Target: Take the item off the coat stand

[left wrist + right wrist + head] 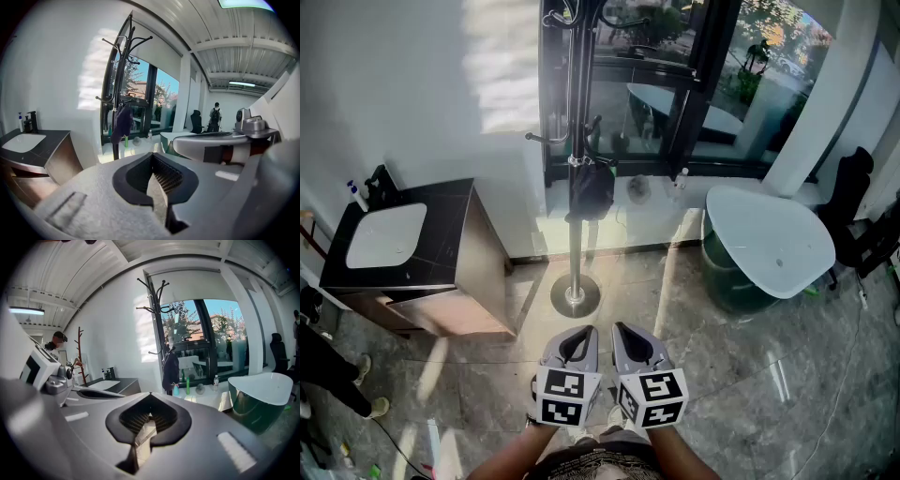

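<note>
Head view: the dark bag (592, 187) hangs lengthwise down the coat stand (574, 246), well ahead of the left gripper (580, 332) and right gripper (624, 330), jaws clenched empty, left better aligned.

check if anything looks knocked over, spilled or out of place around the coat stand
Nothing stands out. The coat stand is upright, the dark item hangs from one of its low hooks, and the bottles behind it stand upright. No spill shows.
</note>
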